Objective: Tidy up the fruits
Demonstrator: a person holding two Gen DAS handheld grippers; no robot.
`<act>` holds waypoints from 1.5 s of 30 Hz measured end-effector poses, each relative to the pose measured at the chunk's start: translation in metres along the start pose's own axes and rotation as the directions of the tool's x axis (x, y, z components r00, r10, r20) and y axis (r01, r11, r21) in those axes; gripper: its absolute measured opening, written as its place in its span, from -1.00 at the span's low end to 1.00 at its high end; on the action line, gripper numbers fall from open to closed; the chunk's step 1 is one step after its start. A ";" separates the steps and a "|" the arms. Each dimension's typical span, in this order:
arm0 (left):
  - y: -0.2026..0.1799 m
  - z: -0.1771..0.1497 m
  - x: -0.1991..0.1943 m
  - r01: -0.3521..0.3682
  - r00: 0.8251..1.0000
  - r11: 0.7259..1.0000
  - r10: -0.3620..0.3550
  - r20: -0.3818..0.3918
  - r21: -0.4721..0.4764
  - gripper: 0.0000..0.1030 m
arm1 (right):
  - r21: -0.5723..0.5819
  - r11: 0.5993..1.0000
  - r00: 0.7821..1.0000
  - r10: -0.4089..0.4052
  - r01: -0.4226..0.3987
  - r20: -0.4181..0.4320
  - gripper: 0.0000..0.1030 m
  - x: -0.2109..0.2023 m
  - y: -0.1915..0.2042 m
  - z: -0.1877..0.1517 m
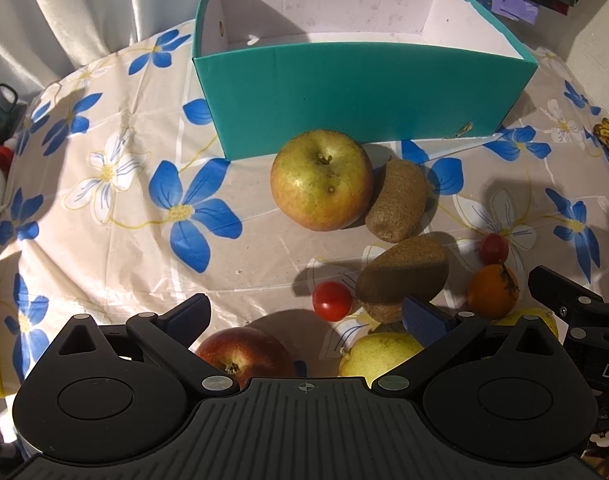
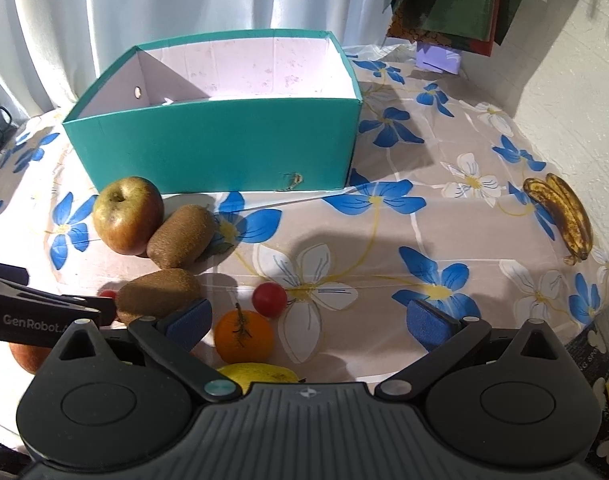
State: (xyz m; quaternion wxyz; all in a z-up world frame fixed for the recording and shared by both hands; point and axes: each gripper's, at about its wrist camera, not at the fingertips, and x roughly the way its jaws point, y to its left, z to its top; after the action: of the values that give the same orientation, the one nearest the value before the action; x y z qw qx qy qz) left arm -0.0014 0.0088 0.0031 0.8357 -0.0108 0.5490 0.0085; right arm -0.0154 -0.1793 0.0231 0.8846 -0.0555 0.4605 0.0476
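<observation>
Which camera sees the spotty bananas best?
The right wrist view. There the bananas lie whole on the tablecloth, far right of the teal box. In the left wrist view only a dark sliver shows at the right edge.

"GenRobot." in white on the black left gripper, left of the teal box. "DA", cut off, on the right gripper body. Chinese characters, too small to read, on a green book beyond the box.

Hard sunlight throws sharp shadows across the tablecloth; fisheye edges bend, corners darken.
</observation>
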 end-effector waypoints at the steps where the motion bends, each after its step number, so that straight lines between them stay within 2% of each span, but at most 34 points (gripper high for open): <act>1: 0.000 0.000 -0.001 0.001 1.000 1.000 -0.001 0.007 0.003 1.00 | 0.000 1.000 1.000 0.015 -0.015 0.007 1.00 -0.002 0.000 -0.001; 7: -0.002 -0.002 -0.001 -0.001 1.000 1.000 0.000 0.015 0.024 1.00 | -0.019 0.998 0.996 0.057 -0.056 0.066 1.00 -0.012 -0.002 -0.005; 11: -0.002 -0.005 -0.002 0.002 1.000 0.999 -0.003 0.026 0.036 1.00 | -0.013 0.997 0.987 0.074 -0.073 0.143 1.00 -0.022 -0.007 -0.010; 14: 0.000 -0.007 -0.005 -0.003 0.998 0.999 0.000 0.064 0.039 1.00 | -0.017 0.995 0.965 0.104 -0.102 0.239 1.00 -0.032 -0.012 -0.016; 16: 0.004 -0.011 -0.009 0.003 0.995 0.999 -0.008 0.103 0.047 1.00 | -0.070 0.989 0.951 0.142 -0.128 0.276 1.00 -0.037 -0.012 -0.019; 19: 0.021 -0.023 -0.023 0.082 0.970 0.996 -0.088 0.225 0.037 1.00 | -0.106 0.986 0.946 0.156 -0.131 0.284 1.00 -0.041 -0.009 -0.024; 21: 0.039 -0.034 -0.032 0.170 0.936 0.985 -0.169 0.310 0.024 1.00 | -0.090 0.983 0.941 0.181 -0.162 0.286 1.00 -0.041 -0.013 -0.026; 22: 0.046 -0.038 -0.034 0.215 0.924 0.976 -0.211 0.320 0.025 1.00 | -0.074 0.983 0.940 0.182 -0.168 0.289 1.00 -0.041 -0.015 -0.028; 23: 0.052 -0.040 -0.034 0.249 0.920 0.968 -0.243 0.307 0.022 1.00 | -0.059 0.984 0.940 0.178 -0.168 0.292 1.00 -0.041 -0.017 -0.029; 24: 0.056 -0.042 -0.032 0.249 0.924 0.968 -0.242 0.296 0.016 1.00 | -0.048 0.985 0.942 0.173 -0.166 0.288 1.00 -0.040 -0.019 -0.029; 25: 0.057 -0.045 -0.031 0.220 0.932 0.975 -0.214 0.293 0.012 1.00 | -0.037 0.986 0.945 0.167 -0.163 0.280 1.00 -0.039 -0.020 -0.030; 26: 0.056 -0.048 -0.029 0.154 0.945 0.988 -0.153 0.290 0.021 1.00 | -0.025 0.987 0.949 0.161 -0.160 0.270 1.00 -0.037 -0.020 -0.030; 27: 0.054 -0.052 -0.027 0.096 0.950 0.994 -0.105 0.293 0.047 1.00 | -0.011 0.987 0.954 0.158 -0.160 0.256 1.00 -0.034 -0.021 -0.031; 29: 0.052 -0.060 -0.025 0.056 0.947 0.992 -0.090 0.308 0.116 1.00 | 0.002 0.986 0.961 0.164 -0.168 0.223 1.00 -0.029 -0.021 -0.031; 31: 0.052 -0.065 -0.020 0.089 0.948 0.983 -0.133 0.290 0.162 1.00 | 0.012 0.986 0.967 0.159 -0.164 0.198 1.00 -0.024 -0.021 -0.032; 32: 0.053 -0.067 -0.016 0.099 0.954 0.979 -0.145 0.264 0.180 1.00 | 0.014 0.987 0.970 0.156 -0.161 0.184 1.00 -0.022 -0.020 -0.032; 36: 0.052 -0.073 0.000 0.085 0.974 0.978 -0.122 0.193 0.189 1.00 | 0.015 0.986 0.975 0.159 -0.164 0.153 1.00 -0.015 -0.018 -0.033; 39: 0.053 -0.075 0.001 0.117 0.970 0.974 -0.153 0.188 0.192 1.00 | 0.008 0.987 0.977 0.155 -0.158 0.145 1.00 -0.014 -0.017 -0.032; 45: 0.049 -0.073 0.005 0.116 0.971 0.971 -0.155 0.181 0.211 0.99 | 0.014 0.988 0.982 0.149 -0.152 0.115 1.00 -0.009 -0.017 -0.032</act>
State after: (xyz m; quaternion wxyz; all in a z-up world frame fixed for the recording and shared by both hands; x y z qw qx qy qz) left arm -0.0683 0.0563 -0.0307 0.8813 0.0362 0.4598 -0.1027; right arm -0.0443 -0.2009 0.0134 0.9038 -0.0078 0.4130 0.1123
